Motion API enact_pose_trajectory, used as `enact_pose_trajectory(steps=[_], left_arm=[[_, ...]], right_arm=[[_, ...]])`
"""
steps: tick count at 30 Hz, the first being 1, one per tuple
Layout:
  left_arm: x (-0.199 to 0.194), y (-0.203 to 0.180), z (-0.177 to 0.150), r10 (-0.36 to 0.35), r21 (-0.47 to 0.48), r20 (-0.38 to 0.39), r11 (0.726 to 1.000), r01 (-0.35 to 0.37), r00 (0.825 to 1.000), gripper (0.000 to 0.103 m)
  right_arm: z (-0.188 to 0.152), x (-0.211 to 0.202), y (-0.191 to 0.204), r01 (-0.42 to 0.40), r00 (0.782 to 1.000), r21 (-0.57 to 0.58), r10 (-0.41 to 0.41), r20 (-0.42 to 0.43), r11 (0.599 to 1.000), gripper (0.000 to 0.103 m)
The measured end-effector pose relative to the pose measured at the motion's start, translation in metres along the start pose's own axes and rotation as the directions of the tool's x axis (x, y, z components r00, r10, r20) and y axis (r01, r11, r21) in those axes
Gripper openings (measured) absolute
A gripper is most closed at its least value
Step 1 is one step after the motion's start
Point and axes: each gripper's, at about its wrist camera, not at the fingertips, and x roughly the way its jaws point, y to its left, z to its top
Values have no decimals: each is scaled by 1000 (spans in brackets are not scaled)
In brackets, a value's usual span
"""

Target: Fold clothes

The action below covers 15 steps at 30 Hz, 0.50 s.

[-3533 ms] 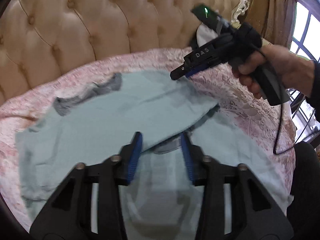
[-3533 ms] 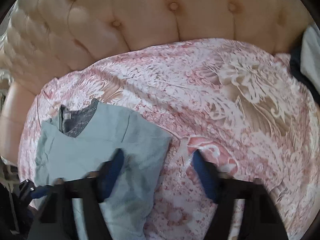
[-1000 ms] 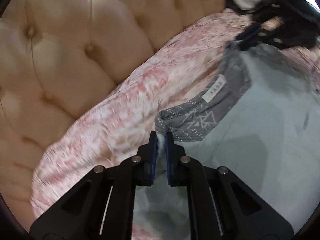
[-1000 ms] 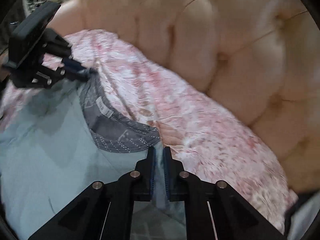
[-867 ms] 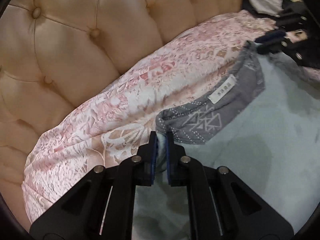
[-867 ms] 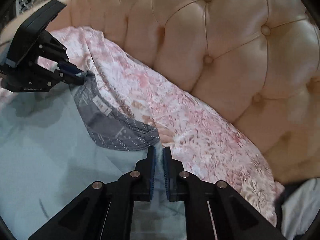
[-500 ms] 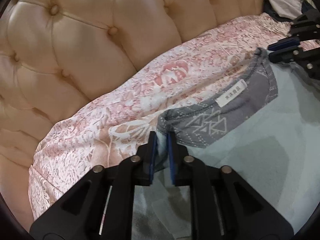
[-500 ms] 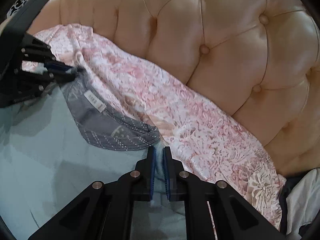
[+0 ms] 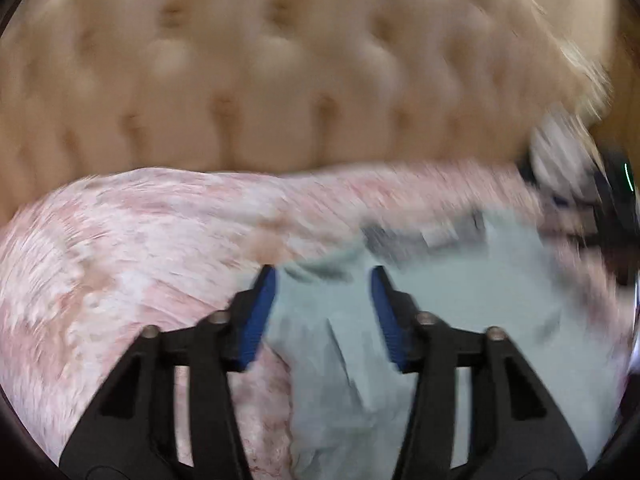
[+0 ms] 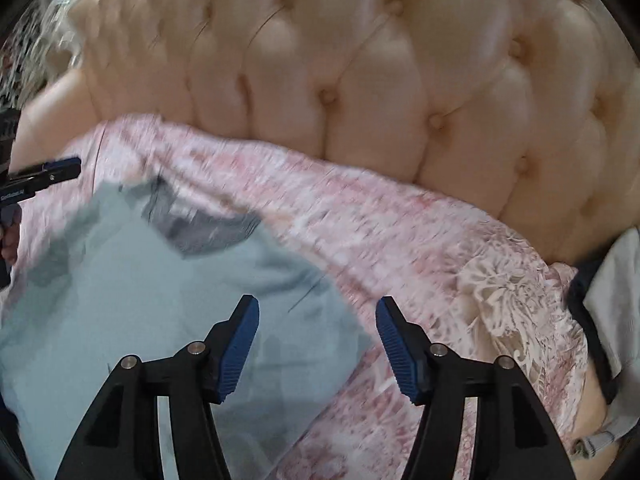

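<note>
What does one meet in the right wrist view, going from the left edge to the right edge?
Left gripper → blue shirt → right gripper → pink cover → grey garment at the right edge.

Place: a home, most likely a bedroom.
Back wall: a big, soft, cream headboard (image 10: 360,80) with buttons pressed into it.
Bed cover: a pink and white flowery bedspread (image 10: 420,248).
Clothes: a light blue shirt (image 10: 140,292) lies on the cover; more clothes (image 10: 612,304) are piled at the side.
</note>
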Motion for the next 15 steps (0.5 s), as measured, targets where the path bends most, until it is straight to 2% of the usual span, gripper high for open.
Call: enact_pose_trajectory(steps=[1, 3, 5, 7, 10, 13, 15], left_arm=[[12, -4, -1, 37, 34, -55, 999, -35, 998, 41], [22, -11, 6, 15, 93, -87, 996, -7, 996, 41], [25, -7, 10, -4, 114, -89, 993, 14, 996, 41], [28, 12, 14, -48, 48, -93, 997, 53, 994, 41], [26, 38, 9, -10, -50, -99, 999, 5, 995, 41], [23, 48, 8, 33, -63, -111, 997, -41, 993, 41], [24, 51, 6, 16, -87, -112, 996, -25, 994, 41]], right_arm=[[1, 3, 6, -1, 1000, -37, 1, -10, 999, 62], [3, 8, 9, 5, 1000, -63, -6, -17, 998, 62], [9, 14, 3, 6, 1000, -27, -7, -20, 1000, 62], [14, 24, -3, -8, 999, -8, 8, -45, 1000, 62], [13, 34, -5, -9, 998, -7, 9, -58, 1000, 62], [12, 44, -7, -10, 997, -6, 9, -71, 1000, 62], [12, 50, -8, -10, 997, -5, 10, -79, 1000, 62]])
